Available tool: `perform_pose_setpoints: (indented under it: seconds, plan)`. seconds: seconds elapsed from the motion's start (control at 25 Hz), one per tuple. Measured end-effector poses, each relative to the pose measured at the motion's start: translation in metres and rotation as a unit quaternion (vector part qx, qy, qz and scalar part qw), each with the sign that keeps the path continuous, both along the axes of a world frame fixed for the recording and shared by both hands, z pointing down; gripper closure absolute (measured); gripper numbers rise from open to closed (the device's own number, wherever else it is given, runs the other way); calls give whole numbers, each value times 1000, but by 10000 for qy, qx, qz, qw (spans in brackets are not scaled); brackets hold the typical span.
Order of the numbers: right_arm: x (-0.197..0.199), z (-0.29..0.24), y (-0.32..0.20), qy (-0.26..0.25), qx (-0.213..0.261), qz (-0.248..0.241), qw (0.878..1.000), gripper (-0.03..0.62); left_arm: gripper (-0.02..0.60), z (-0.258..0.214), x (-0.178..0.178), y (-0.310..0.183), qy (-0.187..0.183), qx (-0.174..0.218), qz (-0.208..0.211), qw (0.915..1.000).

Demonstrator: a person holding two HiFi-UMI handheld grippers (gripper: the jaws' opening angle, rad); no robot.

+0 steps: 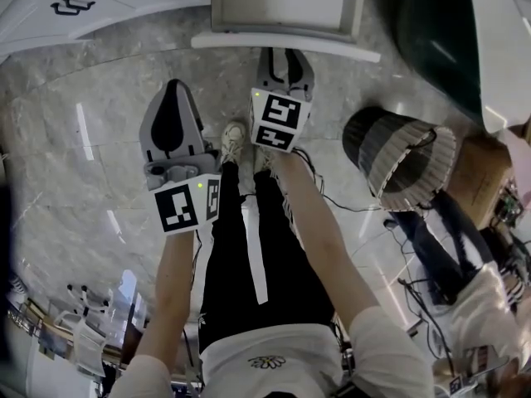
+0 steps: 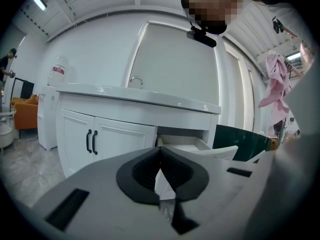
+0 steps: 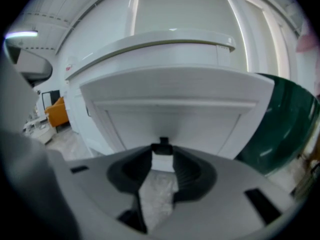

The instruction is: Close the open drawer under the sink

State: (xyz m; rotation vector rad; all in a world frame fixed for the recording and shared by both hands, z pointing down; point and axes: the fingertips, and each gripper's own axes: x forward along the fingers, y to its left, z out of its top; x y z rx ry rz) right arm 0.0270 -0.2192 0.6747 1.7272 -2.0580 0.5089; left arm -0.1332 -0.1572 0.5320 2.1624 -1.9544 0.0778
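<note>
The white drawer (image 1: pixel 282 46) under the sink counter (image 2: pixel 140 96) stands pulled out, seen at the top of the head view and also as the drawer (image 2: pixel 200 149) to the right of the cabinet doors. My right gripper (image 1: pixel 282 56) points at the drawer front (image 3: pixel 175 111) from close by. Its jaws stand apart, and the small black handle (image 3: pixel 162 145) sits right at the right gripper (image 3: pixel 162 156) tips. My left gripper (image 1: pixel 174 85) hangs lower left, away from the drawer. The left gripper (image 2: pixel 160 151) has its tips together and holds nothing.
A striped bin (image 1: pixel 398 160) lies tipped on the marble floor to the right. A dark green tub (image 1: pixel 440 40) stands beside the vanity. Closed cabinet doors with black handles (image 2: pixel 91 141) are left of the drawer. A cardboard box (image 1: pixel 477 172) and cables sit at far right.
</note>
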Motion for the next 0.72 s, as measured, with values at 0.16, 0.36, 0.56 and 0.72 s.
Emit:
perform_pose_setpoints:
  seconds: [0.16,0.36,0.56,0.72]
  plan:
    - [-1,-2,-1,101,-24,-58,9999,450,561,-2,-1,-2,-16,19,-5,10000]
    - [-1,-5,1,125,-229,-194,9995,450,561,-14,-4,-8,-51,107,12,9999]
    - [0,-26,3,78,-117,-212,9997,451,561,-25,-6,-16,-82,166,18,9998]
    - [-1,-32,1,97,-137,-312,9994,451,561,-27,-6,-22,-81,193,-1,9998]
